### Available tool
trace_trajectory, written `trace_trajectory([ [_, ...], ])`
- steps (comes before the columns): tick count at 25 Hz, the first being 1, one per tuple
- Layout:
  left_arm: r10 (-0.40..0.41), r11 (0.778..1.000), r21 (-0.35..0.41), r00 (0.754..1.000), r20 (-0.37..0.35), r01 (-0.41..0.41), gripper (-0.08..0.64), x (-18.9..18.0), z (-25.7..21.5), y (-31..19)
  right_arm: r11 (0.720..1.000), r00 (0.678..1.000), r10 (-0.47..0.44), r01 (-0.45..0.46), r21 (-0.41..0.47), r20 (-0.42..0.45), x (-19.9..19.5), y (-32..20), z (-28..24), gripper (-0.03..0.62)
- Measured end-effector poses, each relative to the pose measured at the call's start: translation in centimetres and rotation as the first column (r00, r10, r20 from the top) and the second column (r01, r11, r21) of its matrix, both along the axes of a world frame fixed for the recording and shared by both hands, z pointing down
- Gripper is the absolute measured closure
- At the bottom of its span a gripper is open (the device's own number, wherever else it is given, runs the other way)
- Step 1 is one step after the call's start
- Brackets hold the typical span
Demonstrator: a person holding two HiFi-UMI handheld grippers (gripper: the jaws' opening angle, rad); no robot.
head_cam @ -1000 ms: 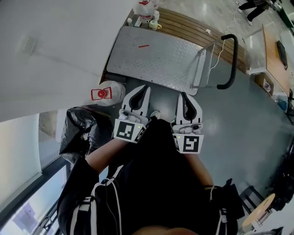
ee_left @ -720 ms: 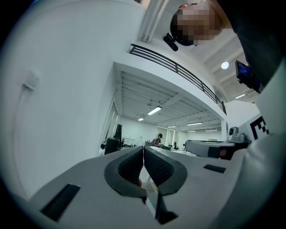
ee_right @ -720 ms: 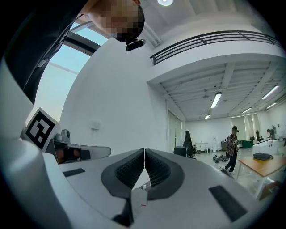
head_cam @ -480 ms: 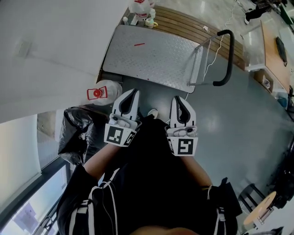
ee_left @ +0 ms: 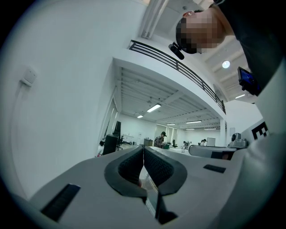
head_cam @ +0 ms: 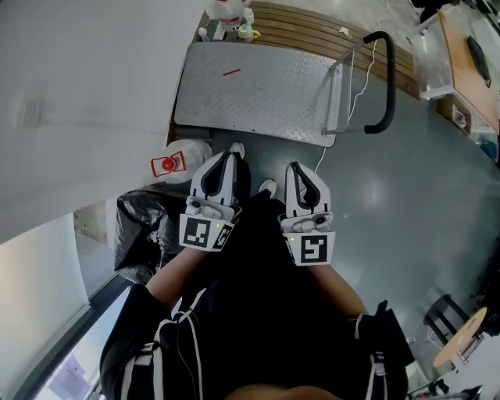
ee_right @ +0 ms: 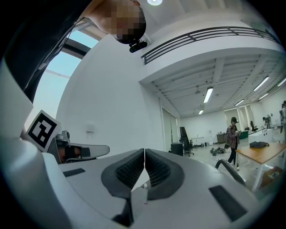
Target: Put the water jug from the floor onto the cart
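The water jug (head_cam: 183,158), clear with a red cap, stands on the floor by the white wall, just left of my left gripper (head_cam: 229,154). The cart (head_cam: 254,92) is a grey checker-plate platform with a black handle (head_cam: 384,82), lying beyond both grippers. My left gripper is shut and empty, its tips near the cart's near edge. My right gripper (head_cam: 297,166) is shut too, holding nothing, side by side with the left. In the gripper views the left gripper (ee_left: 143,148) and the right gripper (ee_right: 144,150) show pads pressed together, facing into the hall.
A black rubbish bag (head_cam: 144,226) lies on the floor left of my left arm. Another jug and small bottles (head_cam: 228,16) stand past the cart's far end on a wooden slatted strip (head_cam: 312,31). A person (ee_right: 233,141) walks far off; a table (ee_right: 263,152) stands right.
Both grippers have sunk slightly in the head view and sit a little nearer the person's body; the camera has shifted so the cart appears higher. Jaws stayed shut.
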State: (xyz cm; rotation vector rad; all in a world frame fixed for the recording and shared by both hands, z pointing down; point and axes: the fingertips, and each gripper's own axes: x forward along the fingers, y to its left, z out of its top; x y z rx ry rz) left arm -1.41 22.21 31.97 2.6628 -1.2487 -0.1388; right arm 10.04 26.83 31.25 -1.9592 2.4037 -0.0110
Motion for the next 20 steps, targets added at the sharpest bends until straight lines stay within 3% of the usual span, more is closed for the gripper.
trace_trajectory([
  [7,0.024,0.999,-0.029,1.000,-0.016,-0.025,0.541,0.0,0.7,-2.1,0.999,1.000,-0.007,0.006,-0.032,-0.023,-0.7,-2.3,0.6,0.572],
  [15,-0.017,0.999,-0.045,0.998,-0.053,0.014,0.541,-3.6,0.4,-7.9,0.995,0.997,-0.056,0.052,-0.081,-0.052,-3.8,-8.4,1.0,0.574],
  [20,0.005,0.999,-0.039,0.998,-0.059,-0.008,0.541,-5.0,-0.3,-11.5,0.994,0.997,-0.037,0.030,-0.107,-0.065,-5.5,-12.6,1.2,0.572],
])
